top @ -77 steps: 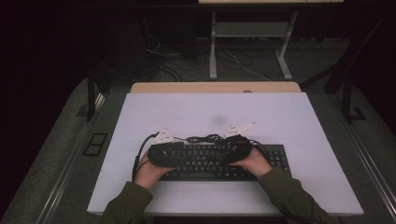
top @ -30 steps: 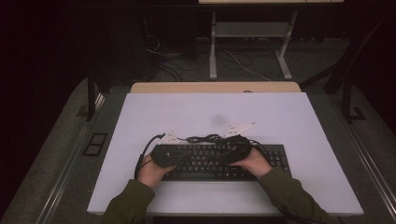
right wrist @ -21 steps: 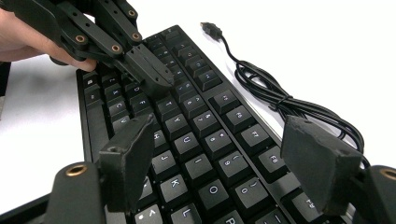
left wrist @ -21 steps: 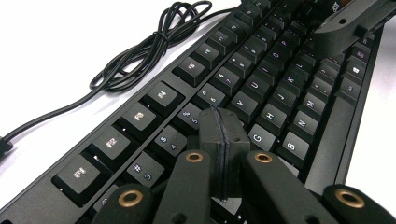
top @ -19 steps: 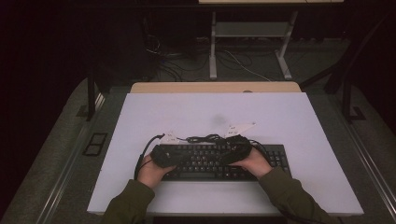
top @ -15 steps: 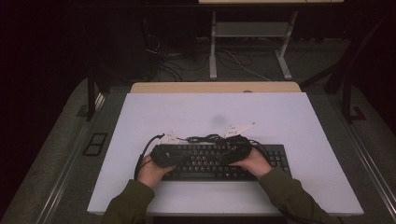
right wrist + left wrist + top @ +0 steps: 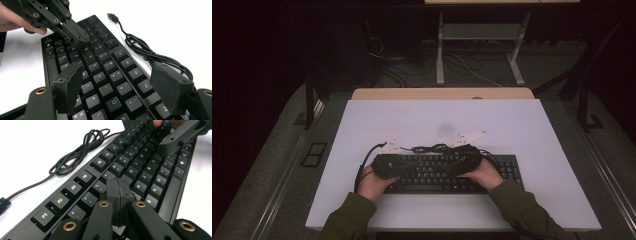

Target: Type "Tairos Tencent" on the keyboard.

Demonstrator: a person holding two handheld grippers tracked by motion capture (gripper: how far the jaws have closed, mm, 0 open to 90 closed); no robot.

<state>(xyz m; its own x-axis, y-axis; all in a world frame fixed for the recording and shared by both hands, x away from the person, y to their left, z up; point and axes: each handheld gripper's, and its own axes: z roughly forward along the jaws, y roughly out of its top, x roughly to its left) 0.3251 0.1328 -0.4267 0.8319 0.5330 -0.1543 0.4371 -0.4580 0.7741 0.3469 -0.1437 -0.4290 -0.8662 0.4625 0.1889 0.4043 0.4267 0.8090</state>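
A black keyboard (image 7: pixel 492 172) lies near the front of the white table (image 7: pixel 437 120), its cable (image 7: pixel 80 152) coiled behind it. In the left gripper view, my left gripper (image 7: pixel 119 192) is shut with nothing between its pads, its tips just over the upper letter rows. It appears again in the right gripper view as the left gripper (image 7: pixel 80 38), its tip down on the keys. My right gripper (image 7: pixel 120 86) is open wide and hovers over the middle keys, with one pad (image 7: pixel 68 81) on each side. From above, the left gripper (image 7: pixel 399 167) and right gripper (image 7: pixel 457 164) point toward each other.
The keyboard's USB plug (image 7: pixel 112 17) lies loose on the table behind the keys. A wooden strip (image 7: pixel 442 93) runs along the table's far edge. Beyond it stand a desk frame (image 7: pixel 477 35) and floor cables (image 7: pixel 412 65).
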